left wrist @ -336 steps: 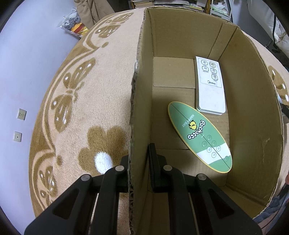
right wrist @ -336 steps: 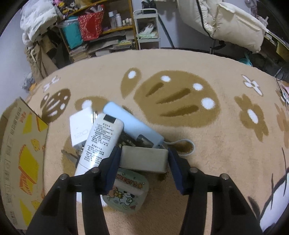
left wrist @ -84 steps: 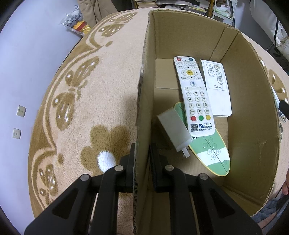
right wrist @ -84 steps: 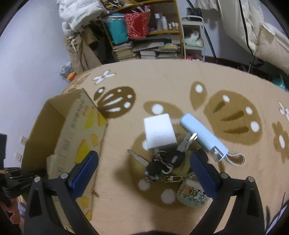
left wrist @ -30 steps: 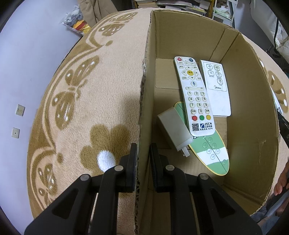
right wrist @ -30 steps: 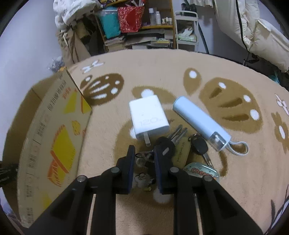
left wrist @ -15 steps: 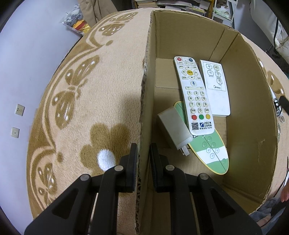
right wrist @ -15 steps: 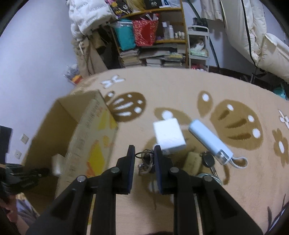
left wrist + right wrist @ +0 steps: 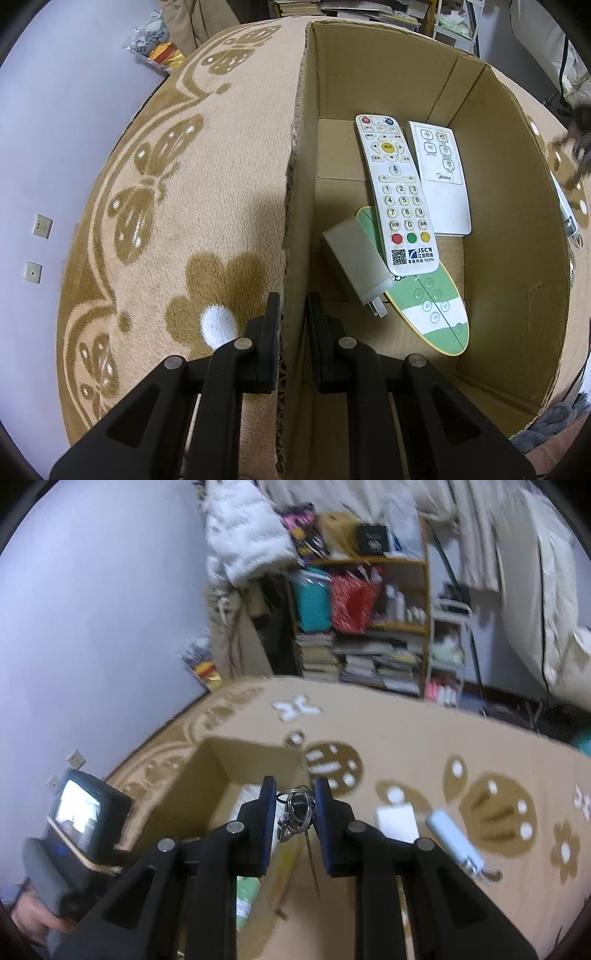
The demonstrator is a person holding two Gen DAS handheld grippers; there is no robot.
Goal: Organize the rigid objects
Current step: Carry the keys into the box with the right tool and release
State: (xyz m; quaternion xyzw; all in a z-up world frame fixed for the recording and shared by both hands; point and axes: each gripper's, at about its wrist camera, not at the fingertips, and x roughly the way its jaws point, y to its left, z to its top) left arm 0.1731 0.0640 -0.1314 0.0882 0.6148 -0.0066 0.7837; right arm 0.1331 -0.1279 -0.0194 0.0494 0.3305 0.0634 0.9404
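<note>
The bunch of keys (image 9: 295, 812) hangs pinched between the fingers of the right gripper (image 9: 294, 805), above the open cardboard box (image 9: 207, 794); the frame is blurred, so which key is gripped is hard to tell. The left gripper (image 9: 291, 321) has its fingers clamped on the box's near wall (image 9: 295, 258). Inside lie a white remote (image 9: 397, 195), a flat white remote (image 9: 441, 177), a grey charger (image 9: 356, 266) and a green oval remote (image 9: 432, 306). On the carpet (image 9: 424, 746) beside the box are a white adapter (image 9: 397, 821) and a pale blue power bank (image 9: 454, 840).
</note>
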